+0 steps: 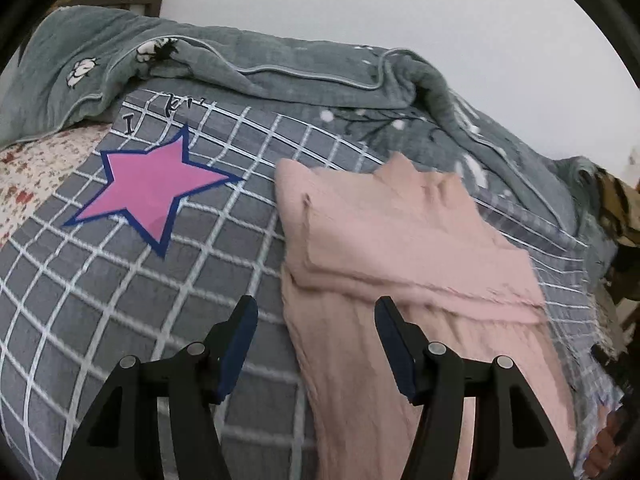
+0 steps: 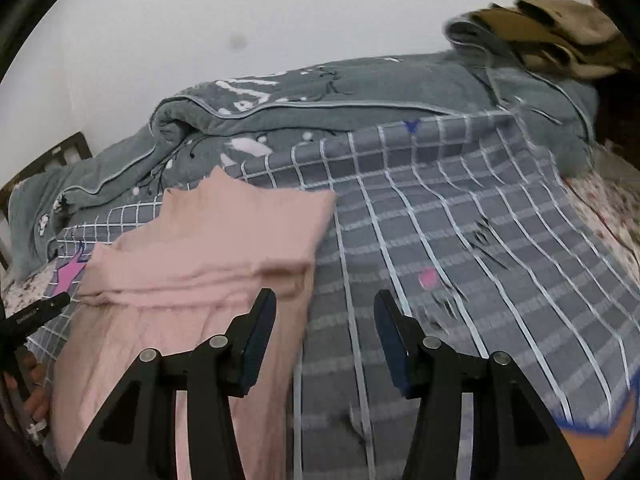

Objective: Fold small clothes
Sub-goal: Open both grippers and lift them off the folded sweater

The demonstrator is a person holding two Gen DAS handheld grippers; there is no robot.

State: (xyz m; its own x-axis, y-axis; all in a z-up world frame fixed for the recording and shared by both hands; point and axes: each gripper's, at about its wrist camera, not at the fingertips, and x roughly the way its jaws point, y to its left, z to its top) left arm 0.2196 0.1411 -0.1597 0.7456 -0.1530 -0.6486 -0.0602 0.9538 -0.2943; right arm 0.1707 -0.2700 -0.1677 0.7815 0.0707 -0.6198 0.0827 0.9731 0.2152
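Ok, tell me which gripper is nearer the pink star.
Left. The left gripper is over the pink garment's left edge, on the same side as the star. The right gripper is past the garment's opposite edge, far from it.

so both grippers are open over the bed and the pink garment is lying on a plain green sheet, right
Not quite. The pink garment lies on a grey sheet with a white grid pattern, not a plain green one; both wrist views show it. The rest holds: the left gripper and the right gripper are both open over the bed, fingers apart and holding nothing.
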